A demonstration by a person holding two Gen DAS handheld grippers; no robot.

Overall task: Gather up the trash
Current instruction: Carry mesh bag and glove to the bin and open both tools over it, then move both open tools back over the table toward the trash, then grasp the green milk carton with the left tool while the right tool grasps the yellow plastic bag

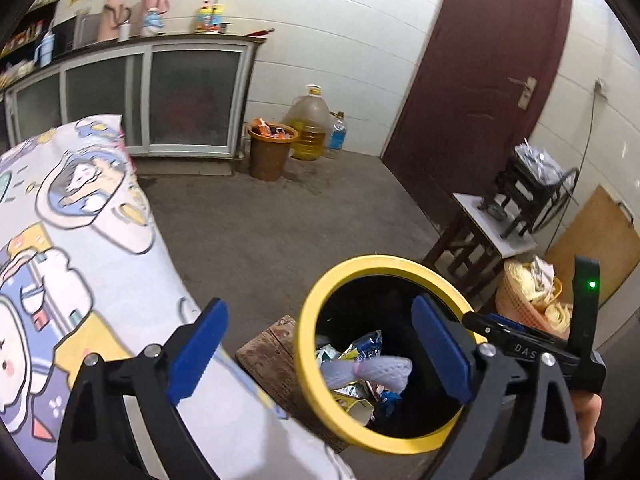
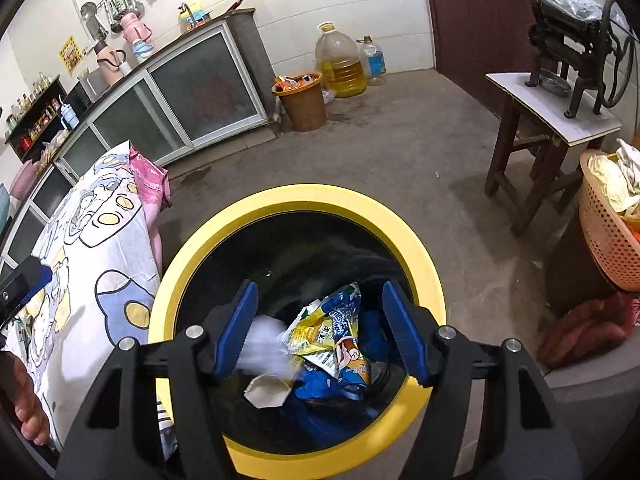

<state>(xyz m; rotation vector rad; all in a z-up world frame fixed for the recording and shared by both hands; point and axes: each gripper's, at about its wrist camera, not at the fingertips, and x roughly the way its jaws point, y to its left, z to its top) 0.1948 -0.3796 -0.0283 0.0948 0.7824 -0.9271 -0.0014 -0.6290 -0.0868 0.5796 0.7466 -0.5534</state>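
A black trash bin with a yellow rim (image 1: 316, 304) (image 2: 434, 276) stands on the floor beside a cartoon-print cloth. Inside lie snack wrappers (image 2: 336, 336) (image 1: 360, 348) and a white foam net (image 1: 372, 370), which shows blurred in the right wrist view (image 2: 268, 344). My right gripper (image 2: 320, 328) is open, empty, right above the bin's mouth. My left gripper (image 1: 320, 352) is open and empty, over the bin's left edge; its left finger is above the cloth. The right gripper's body (image 1: 532, 348) shows past the bin.
The cartoon-print cloth (image 1: 72, 248) (image 2: 88, 240) covers a surface left of the bin. A wooden board (image 1: 272, 356) lies under the bin. An orange bin (image 2: 302, 100) with trash, oil jugs (image 2: 340, 64), a stool (image 2: 552, 120) with a machine and an orange basket (image 2: 608, 232) stand around.
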